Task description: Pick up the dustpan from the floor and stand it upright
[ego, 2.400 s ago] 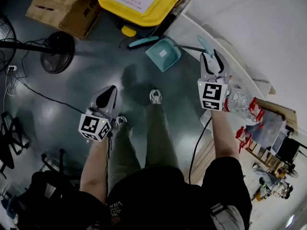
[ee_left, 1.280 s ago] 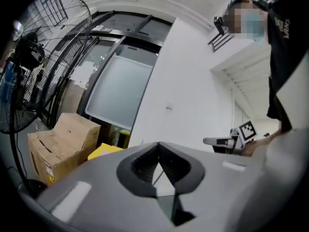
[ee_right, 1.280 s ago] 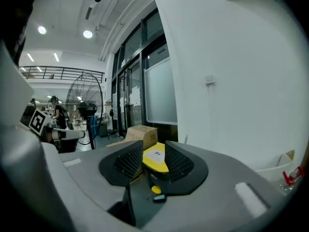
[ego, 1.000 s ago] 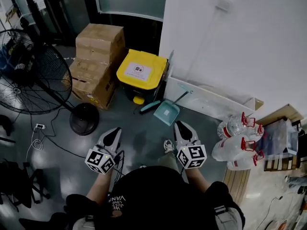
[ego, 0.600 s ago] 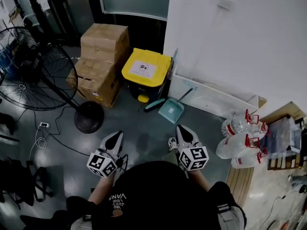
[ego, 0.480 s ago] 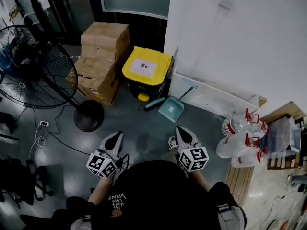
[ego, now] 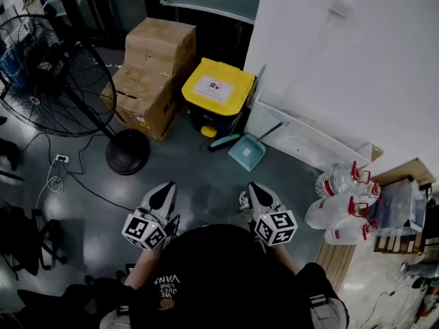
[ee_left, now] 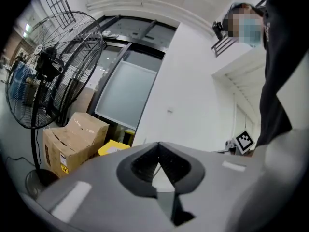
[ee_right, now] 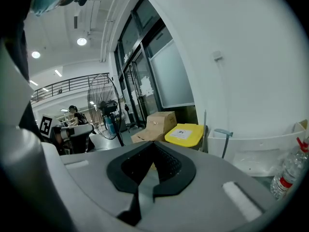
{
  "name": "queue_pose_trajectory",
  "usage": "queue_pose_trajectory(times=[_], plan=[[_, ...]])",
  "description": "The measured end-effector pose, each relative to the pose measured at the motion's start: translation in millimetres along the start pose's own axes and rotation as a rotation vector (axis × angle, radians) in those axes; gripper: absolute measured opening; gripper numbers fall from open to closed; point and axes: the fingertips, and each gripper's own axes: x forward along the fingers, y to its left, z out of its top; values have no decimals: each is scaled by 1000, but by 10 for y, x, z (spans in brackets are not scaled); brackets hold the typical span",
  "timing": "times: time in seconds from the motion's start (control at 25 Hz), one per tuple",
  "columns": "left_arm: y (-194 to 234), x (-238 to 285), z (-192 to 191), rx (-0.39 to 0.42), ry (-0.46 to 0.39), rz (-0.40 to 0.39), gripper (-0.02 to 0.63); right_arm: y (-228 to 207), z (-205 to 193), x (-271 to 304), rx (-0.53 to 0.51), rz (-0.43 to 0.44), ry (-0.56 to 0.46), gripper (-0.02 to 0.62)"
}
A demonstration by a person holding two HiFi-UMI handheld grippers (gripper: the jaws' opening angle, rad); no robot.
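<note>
A fan (ego: 53,67) on its stand was seen at 10 o'clock in the head view, clear of the walking space. Stacked cardboard boxes (ego: 154,70) and a yellow-lidded bin (ego: 218,91) were pushed back toward the glass, probably to keep the floor (ego: 199,184) open. Water bottles (ego: 339,208) were lying bunched at 4 o'clock by the wall.

The dustpan (ego: 248,151) was found on the floor just beside the bin, at about 1 o'clock from the picture's middle. Its pan was set down and its handle was tipped up against the white ledge (ego: 309,142) at the wall's foot. From that pose it was judged to be already propped upright, with a brush (ego: 223,141) lying next to it.

The left hand-held gripper (ego: 164,190) and the right hand-held gripper (ego: 255,190) were held low and close to the body. Both had their jaws pressed together and nothing was gripped. The dustpan lay at 12 o'clock from the right one and at 1 o'clock from the left, well apart from both and untouched.
</note>
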Motion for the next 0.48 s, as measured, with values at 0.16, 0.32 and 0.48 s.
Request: queue_pose_trajectory(times=[0.16,0.32,0.48], plan=[[9,-50,-1,-10,-19,23,54,13,89,45,-32,-1,-11,2],[-12,-129,66,-20,-33,51,52,63,155,46,-51,9,-21,2],[0,-198,62,-20,-45,64,52,87,153,43,-54,16,-20,2]])
